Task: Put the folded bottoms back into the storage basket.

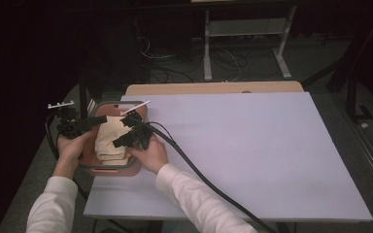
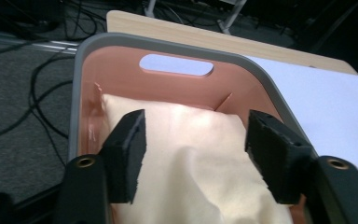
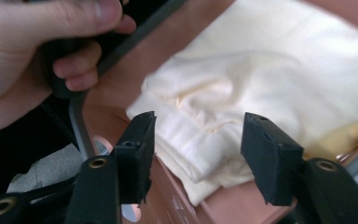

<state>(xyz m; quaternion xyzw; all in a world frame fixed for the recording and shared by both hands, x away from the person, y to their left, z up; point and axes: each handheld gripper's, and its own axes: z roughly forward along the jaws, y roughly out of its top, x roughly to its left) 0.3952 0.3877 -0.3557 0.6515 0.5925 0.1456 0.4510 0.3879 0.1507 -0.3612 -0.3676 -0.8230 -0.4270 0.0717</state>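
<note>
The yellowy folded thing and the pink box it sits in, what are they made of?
The folded cloth looks like soft woven fabric, cream and matte: it creases, and its stacked edges show a fine weave in the right gripper view. The box looks like hard plastic, salmon pink inside with a grey rim: smooth, slightly shiny walls and a moulded handle slot.

**White board on a wooden table, with one basket at its left edge**

A wooden table (image 1: 213, 88) carries a large white board (image 1: 252, 155) covering most of its top. On the board's near-left part sits a pink basket (image 1: 137, 110) with a grey rim, overhanging the left edge.
</note>
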